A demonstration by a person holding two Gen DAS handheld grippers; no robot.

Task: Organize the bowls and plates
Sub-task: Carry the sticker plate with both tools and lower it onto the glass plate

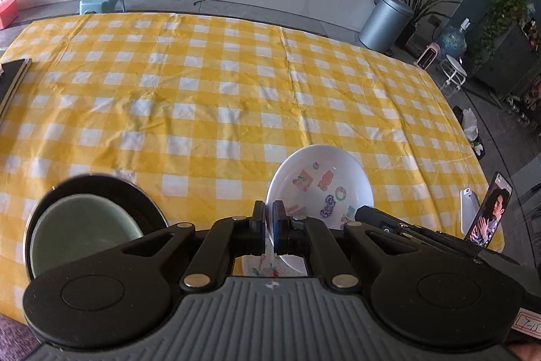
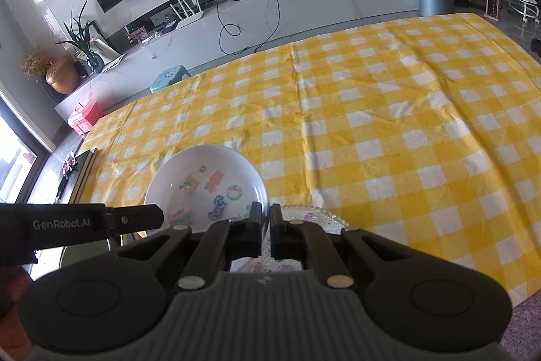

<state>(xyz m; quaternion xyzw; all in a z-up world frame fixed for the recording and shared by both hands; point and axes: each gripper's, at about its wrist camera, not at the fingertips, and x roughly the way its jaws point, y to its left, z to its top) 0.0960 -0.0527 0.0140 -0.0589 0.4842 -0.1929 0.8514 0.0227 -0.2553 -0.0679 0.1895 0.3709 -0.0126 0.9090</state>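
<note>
A white bowl with cartoon stickers [image 1: 321,188] is held tilted above the yellow checked tablecloth [image 1: 203,97]. My left gripper [image 1: 269,219] is shut on its near rim. My right gripper [image 2: 267,219] is shut on the same bowl [image 2: 206,185] at its right rim. Below the bowl lies a clear glass plate with a beaded edge [image 2: 321,219]; a patterned dish shows between the fingers in the left wrist view [image 1: 263,268]. A pale green bowl [image 1: 81,229] sits inside a black bowl [image 1: 111,185] at my left.
A phone [image 1: 487,215] stands propped at the table's right edge beside a white object [image 1: 470,208]. A dark tray or book [image 1: 12,80] lies at the left edge. Beyond the table are a blue stool [image 1: 101,0], a grey bin [image 1: 385,22] and a low cabinet.
</note>
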